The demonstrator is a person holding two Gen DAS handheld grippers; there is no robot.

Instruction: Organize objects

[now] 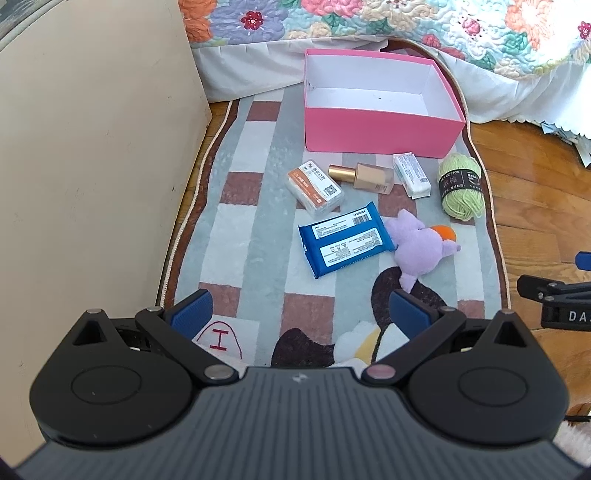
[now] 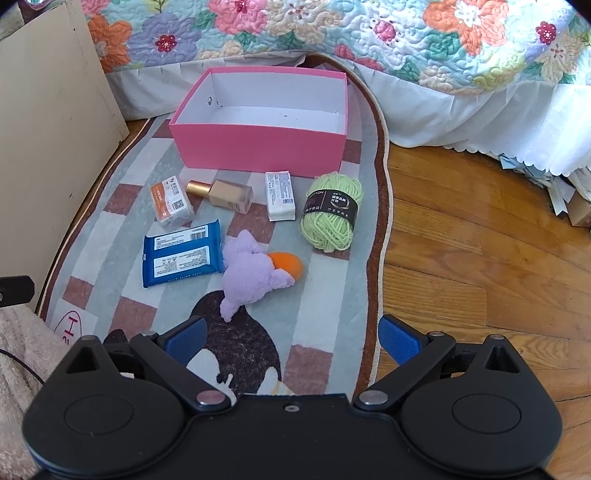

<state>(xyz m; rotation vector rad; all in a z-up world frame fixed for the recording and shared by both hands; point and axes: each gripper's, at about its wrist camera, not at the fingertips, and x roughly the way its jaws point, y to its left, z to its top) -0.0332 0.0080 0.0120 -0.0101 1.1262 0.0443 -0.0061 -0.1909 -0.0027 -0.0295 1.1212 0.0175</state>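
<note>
An empty pink box stands at the far end of a checked rug. In front of it lie an orange-and-white pack, a beige bottle with a gold cap, a white pack, a green yarn ball, a blue wipes pack and a purple plush toy. My left gripper and right gripper hover open and empty, short of the objects.
A cream cabinet side walls the left. A bed with a floral quilt lies behind the box. Wooden floor lies right of the rug. The right gripper's body shows at the left view's right edge.
</note>
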